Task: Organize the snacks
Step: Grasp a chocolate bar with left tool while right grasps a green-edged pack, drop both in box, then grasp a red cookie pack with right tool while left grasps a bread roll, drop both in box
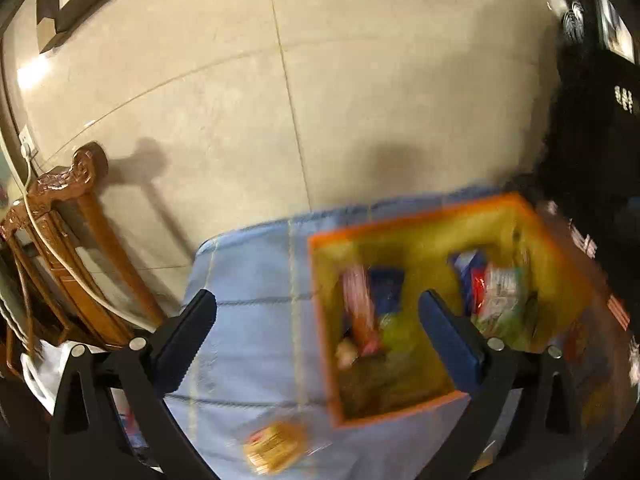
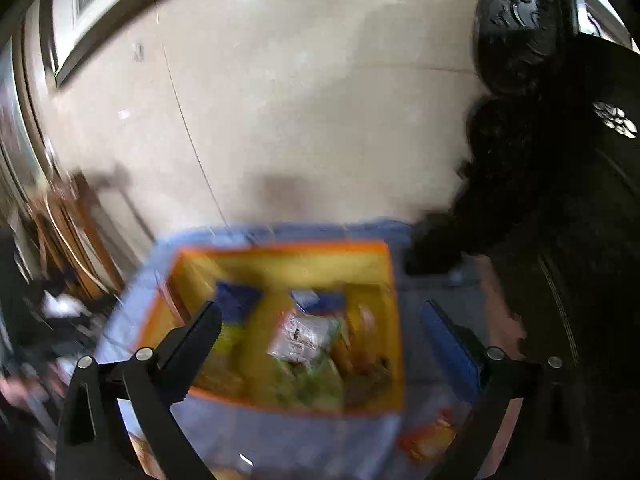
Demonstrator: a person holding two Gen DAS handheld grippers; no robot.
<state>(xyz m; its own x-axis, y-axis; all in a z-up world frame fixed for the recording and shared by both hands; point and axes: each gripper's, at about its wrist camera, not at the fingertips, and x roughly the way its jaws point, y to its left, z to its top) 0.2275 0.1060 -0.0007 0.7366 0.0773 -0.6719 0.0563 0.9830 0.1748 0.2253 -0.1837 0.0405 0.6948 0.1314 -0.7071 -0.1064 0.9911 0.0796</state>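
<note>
Box (image 1: 412,236): yellow inside, orange rim. Cloth (image 1: 256,280): pale blue, thin cream and dark grid lines. Loose packet (image 1: 276,446): yellow-orange. Gripper pads (image 1: 452,344): blue.

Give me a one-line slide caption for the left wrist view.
Open left gripper above a blue cloth, beside a yellow box holding snacks; one snack pack lies loose.

Carved wooden chair (image 1: 68,216) is standing left against the beige tiled wall (image 1: 320,100), white cable (image 1: 44,236) draping over it. Light blue tablecloth (image 1: 256,280) is covering the table; dark carved furniture (image 2: 516,24) is sitting right.
</note>
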